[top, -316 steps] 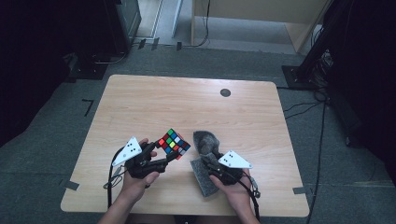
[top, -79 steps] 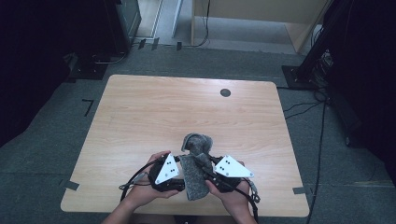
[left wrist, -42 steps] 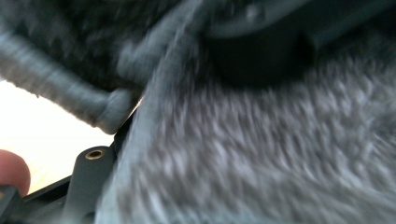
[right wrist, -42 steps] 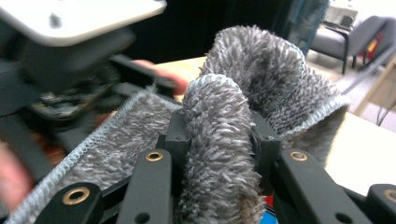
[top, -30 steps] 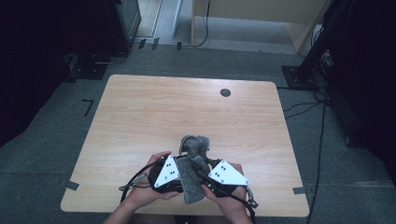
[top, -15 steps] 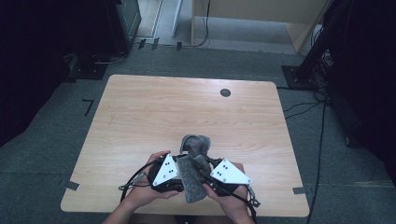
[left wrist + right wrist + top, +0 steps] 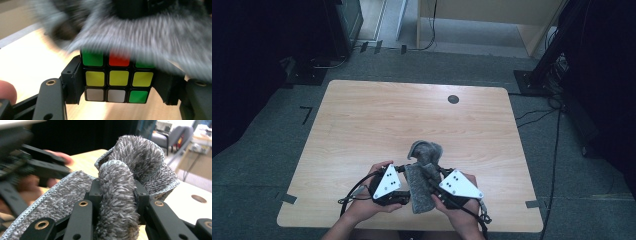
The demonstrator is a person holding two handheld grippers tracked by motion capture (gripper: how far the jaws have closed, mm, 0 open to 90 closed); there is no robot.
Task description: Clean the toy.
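Observation:
A colourful puzzle cube sits clamped between the black jaws of my left gripper, showing green, red, yellow and white stickers. A grey fluffy cloth drapes over the cube's top and hides it in the high view. My right gripper is shut on a bunched fold of that cloth, right beside the left gripper near the table's front edge. The grey plate of the right gripper lies just right of the cloth.
The wooden table has a small round dark grommet at the back. Cables trail from both grippers off the front edge. Dark stands and a carpeted floor surround the table.
Long ago the cube was bare in the left gripper with the cloth apart on the right; since then the cloth covers it. Over the last second the right gripper shifted only slightly.

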